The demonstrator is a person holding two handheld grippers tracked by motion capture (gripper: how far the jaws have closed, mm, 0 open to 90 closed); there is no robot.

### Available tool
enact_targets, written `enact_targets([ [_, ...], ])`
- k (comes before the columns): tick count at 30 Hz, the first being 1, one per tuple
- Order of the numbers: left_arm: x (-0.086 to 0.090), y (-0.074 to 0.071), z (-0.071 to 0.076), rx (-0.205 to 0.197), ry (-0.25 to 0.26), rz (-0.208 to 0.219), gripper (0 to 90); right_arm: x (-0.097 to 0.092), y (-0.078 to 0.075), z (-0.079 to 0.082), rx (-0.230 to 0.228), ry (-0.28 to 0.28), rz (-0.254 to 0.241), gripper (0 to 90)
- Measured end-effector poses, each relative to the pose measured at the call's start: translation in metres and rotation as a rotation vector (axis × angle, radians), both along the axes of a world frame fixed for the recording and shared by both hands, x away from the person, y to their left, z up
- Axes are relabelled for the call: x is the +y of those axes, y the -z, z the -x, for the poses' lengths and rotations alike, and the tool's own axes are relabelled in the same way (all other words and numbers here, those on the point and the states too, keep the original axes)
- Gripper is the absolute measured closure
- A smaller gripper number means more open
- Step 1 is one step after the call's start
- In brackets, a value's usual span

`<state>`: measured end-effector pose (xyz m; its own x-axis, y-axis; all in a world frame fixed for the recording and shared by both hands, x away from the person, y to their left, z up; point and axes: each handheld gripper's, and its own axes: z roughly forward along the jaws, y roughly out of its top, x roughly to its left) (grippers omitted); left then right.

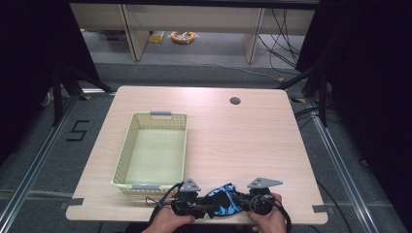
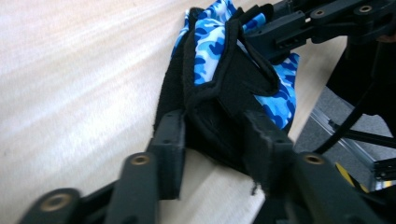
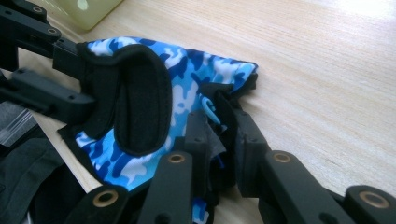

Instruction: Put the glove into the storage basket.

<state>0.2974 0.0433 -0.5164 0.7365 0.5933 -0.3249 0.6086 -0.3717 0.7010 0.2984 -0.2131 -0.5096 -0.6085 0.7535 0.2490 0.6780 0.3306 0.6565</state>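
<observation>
Both grippers pinched the camo glove (image 1: 224,200) at the worktop's (image 1: 252,141) near edge: left gripper (image 2: 217,140), right gripper (image 3: 219,133) | basket (image 1: 127,145) was empty | I judged placing undone.

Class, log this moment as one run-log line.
left gripper: shut on glove | right gripper: shut on glove | basket: empty

A blue camouflage fabric glove with black padded trim (image 1: 223,200) lies crumpled at the bottom centre of the high view, its black cuff opening gaping sideways.
</observation>
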Motion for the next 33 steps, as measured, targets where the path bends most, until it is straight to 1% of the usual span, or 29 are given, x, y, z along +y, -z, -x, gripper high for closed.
enact_targets([
  [1,-0.002,0.001,0.001,-0.020,-0.007,-0.002,67.1,0.000,0.000,0.000,-0.002,0.004,-0.010,79.4],
  [3,-0.004,0.001,0.002,-0.078,0.009,-0.014,71.9,0.001,0.002,0.000,-0.006,0.018,-0.036,79.7],
  [4,-0.006,0.001,0.003,-0.087,0.005,0.000,78.4,-0.001,0.000,0.000,0.001,0.007,-0.003,79.9],
  [5,-0.005,0.001,0.002,-0.100,0.014,-0.037,79.7,-0.002,0.000,0.000,0.004,0.007,-0.008,80.1],
  [6,-0.007,0.001,0.003,-0.103,0.006,-0.018,80.6,-0.002,-0.001,0.001,0.010,0.023,-0.006,80.3],
  [7,-0.006,0.000,0.003,-0.112,0.018,-0.023,80.9,-0.002,-0.001,0.000,0.001,0.017,-0.014,80.6],
  [8,-0.006,0.000,0.002,-0.106,0.018,-0.005,81.1,-0.003,-0.001,0.001,0.005,0.019,-0.017,80.8],
  [9,-0.006,0.000,0.001,-0.083,0.000,0.004,81.9,-0.003,-0.001,0.001,0.016,0.026,-0.036,81.1],
  [10,-0.004,0.000,0.000,-0.085,0.009,0.002,82.2,-0.004,-0.002,0.001,0.002,0.029,-0.027,81.2],
  [11,-0.004,0.000,0.001,-0.077,-0.004,0.018,82.6,-0.004,-0.002,0.001,-0.004,0.022,-0.031,81.3],
  [12,-0.003,-0.001,-0.001,-0.090,0.011,0.011,82.9,-0.003,-0.003,0.002,0.014,0.033,-0.050,81.4],
  [13,-0.003,-0.001,-0.001,-0.090,0.011,0.011,83.1,-0.003,-0.003,0.002,0.014,0.033,-0.050,81.4],
  [14,-0.003,-0.003,0.000,-0.087,-0.009,0.034,83.3,-0.005,-0.006,0.002,-0.011,0.029,-0.069,81.7],
  [15,-0.003,-0.003,0.000,-0.087,-0.009,0.034,83.5,-0.006,-0.008,0.003,-0.022,0.041,-0.067,81.8],
  [16,-0.001,-0.005,0.000,-0.100,0.000,0.036,83.6,-0.007,-0.009,0.002,-0.019,0.024,-0.111,81.9],
  [17,0.001,-0.008,0.000,-0.107,0.007,0.034,83.7,-0.008,-0.012,0.003,-0.032,0.038,-0.104,81.9],
  [19,0.002,-0.009,0.000,-0.108,0.004,0.040,83.9,-0.007,-0.016,0.004,-0.031,0.031,-0.156,82.1],
  [20,0.004,-0.014,0.001,-0.113,-0.009,0.049,84.0,-0.008,-0.021,0.005,-0.050,0.036,-0.141,82.1],
  [21,0.005,-0.017,0.001,-0.103,-0.010,0.055,84.0,-0.007,-0.021,0.005,-0.057,0.030,-0.166,82.2],
  [22,0.005,-0.018,0.002,-0.121,-0.009,0.065,84.0,-0.007,-0.025,0.006,-0.047,0.030,-0.177,82.2],
  [24,0.007,-0.023,0.003,-0.126,-0.006,0.073,84.1,-0.008,-0.029,0.007,-0.076,0.024,-0.176,82.2],
  [25,0.009,-0.026,0.004,-0.125,0.000,0.080,84.0,-0.007,-0.030,0.007,-0.063,0.024,-0.197,82.2],
  [27,0.010,-0.033,0.004,-0.135,0.005,0.091,83.9,-0.007,-0.034,0.008,-0.087,0.033,-0.191,82.2],
  [28,0.010,-0.033,0.004,-0.135,0.005,0.091,83.9,-0.006,-0.037,0.009,-0.079,0.023,-0.212,82.2],
  [29,0.015,-0.044,0.004,-0.133,0.002,0.103,83.9,-0.004,-0.040,0.012,-0.068,0.045,-0.226,82.2],
  [30,0.015,-0.044,0.004,-0.133,0.002,0.103,83.8,-0.004,-0.040,0.012,-0.068,0.045,-0.226,82.2],
  [31,0.016,-0.047,0.004,-0.158,0.001,0.115,83.8,-0.003,-0.048,0.013,-0.096,0.035,-0.222,82.2],
  [32,0.018,-0.051,0.003,-0.162,0.003,0.104,83.8,-0.001,-0.053,0.014,-0.092,0.039,-0.239,82.2],
  [33,0.019,-0.055,0.003,-0.161,-0.005,0.111,83.8,0.000,-0.056,0.014,-0.111,0.034,-0.236,82.2],
])
